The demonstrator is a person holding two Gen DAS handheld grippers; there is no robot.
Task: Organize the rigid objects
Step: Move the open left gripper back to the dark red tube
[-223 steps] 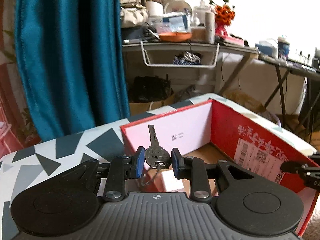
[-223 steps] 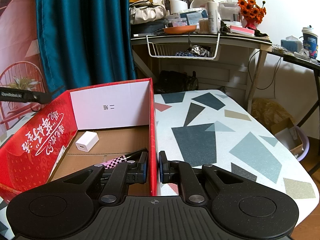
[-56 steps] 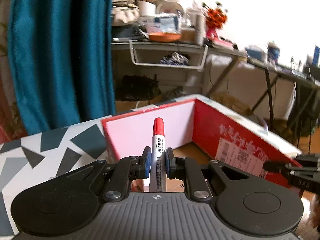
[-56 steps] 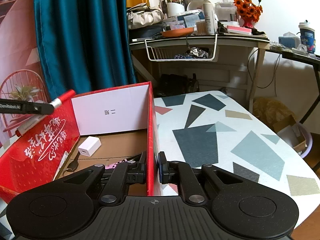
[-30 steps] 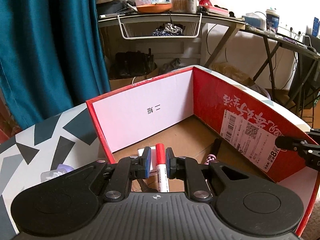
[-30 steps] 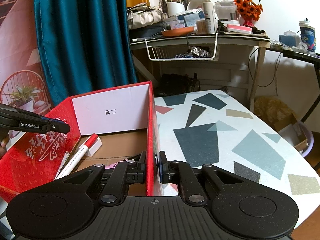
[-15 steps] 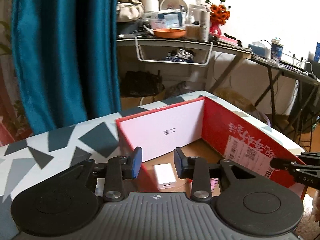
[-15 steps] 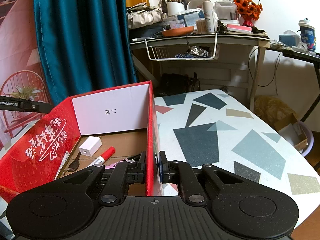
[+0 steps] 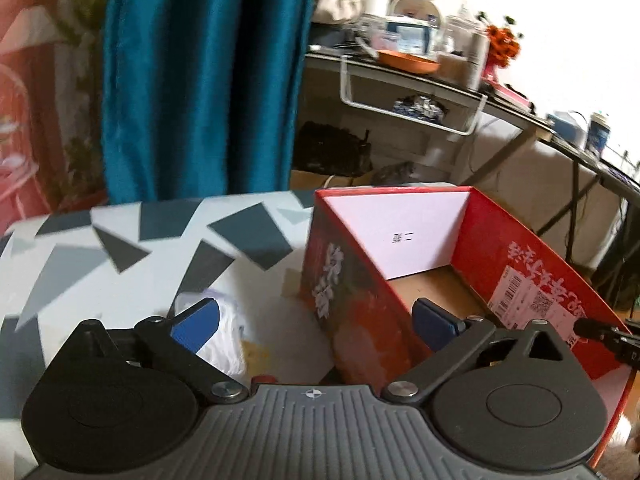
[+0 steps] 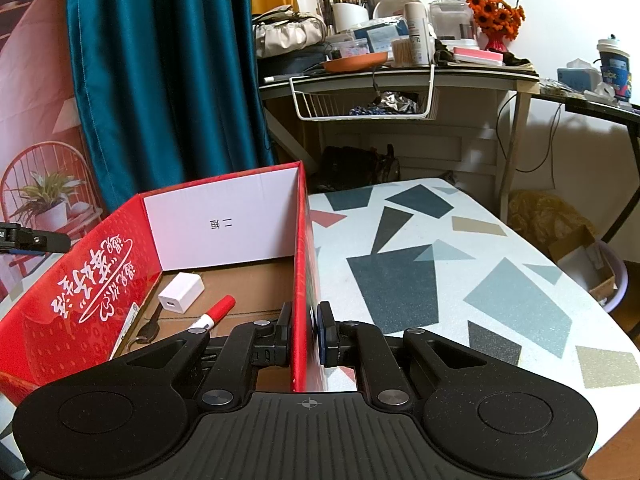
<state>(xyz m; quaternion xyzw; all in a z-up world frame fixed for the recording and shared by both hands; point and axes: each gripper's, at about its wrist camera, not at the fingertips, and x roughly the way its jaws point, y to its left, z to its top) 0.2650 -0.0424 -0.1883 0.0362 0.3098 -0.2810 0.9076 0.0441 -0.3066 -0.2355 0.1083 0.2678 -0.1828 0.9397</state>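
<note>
A red cardboard box [image 10: 96, 280] stands open on the patterned table. Inside it lie a white charger block [image 10: 181, 292], a red-capped marker [image 10: 214, 314] and a key [image 10: 148, 330]. My right gripper [image 10: 304, 334] is shut on the box's right wall [image 10: 301, 264]. My left gripper [image 9: 316, 320] is open wide and empty, straddling the box's left wall [image 9: 348, 300]. A pale, blurred object [image 9: 222, 338] lies on the table by its left finger, outside the box. The left gripper's tip shows in the right wrist view [image 10: 36, 240].
The patterned table [image 10: 440, 280] stretches right of the box. A teal curtain [image 10: 160, 80] hangs behind. A cluttered desk [image 10: 400, 68] with a wire basket stands beyond the table. A cardboard carton [image 10: 588, 260] sits on the floor at right.
My left gripper let go of the marker in the box, opened wide and swung left over the box's left wall. The right gripper has stayed clamped on the right wall.
</note>
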